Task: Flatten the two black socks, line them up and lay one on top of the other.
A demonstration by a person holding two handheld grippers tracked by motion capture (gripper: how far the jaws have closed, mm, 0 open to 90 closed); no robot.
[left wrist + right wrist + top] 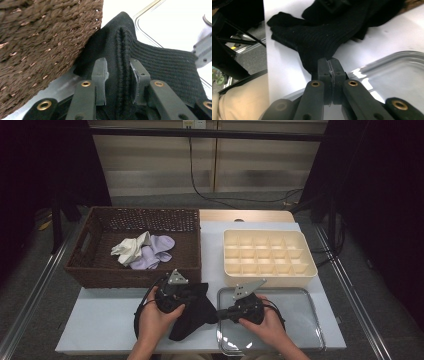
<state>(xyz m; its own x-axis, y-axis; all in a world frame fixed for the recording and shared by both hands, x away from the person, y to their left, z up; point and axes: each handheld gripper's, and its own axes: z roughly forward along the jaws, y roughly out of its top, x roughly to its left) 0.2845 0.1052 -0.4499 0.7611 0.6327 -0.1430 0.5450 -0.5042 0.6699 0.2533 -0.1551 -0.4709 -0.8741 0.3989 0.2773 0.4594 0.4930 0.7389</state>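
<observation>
Black ribbed knit sock (192, 312) lies on the white worktop (105, 320), just in front of the brown woven wicker basket (137, 272) and beside the clear shallow tray (300, 320), stretched between both tools. In the left gripper view, the left gripper (117, 77) has its fingers (100, 75) part open, straddling a raised fold of the sock's cuff, pressing it from each side without quite meeting. In the right gripper view, the right gripper (328, 68) has its fingers drawn fully together, pinching a corner of the same sock right at the tray's rim. Holding the cloth at two spots like this looks meant to spread or fold it flat, one tool anchoring while the other pulls. Inside the basket a white garment (131, 249) and a lilac garment (155, 251) wait, touching each other. The cream plastic box with a grid of small compartments (267, 257) stands behind the tray, every cell bare, so it is probably where the folded sock will go; I judge the sorting has only just begun.
</observation>
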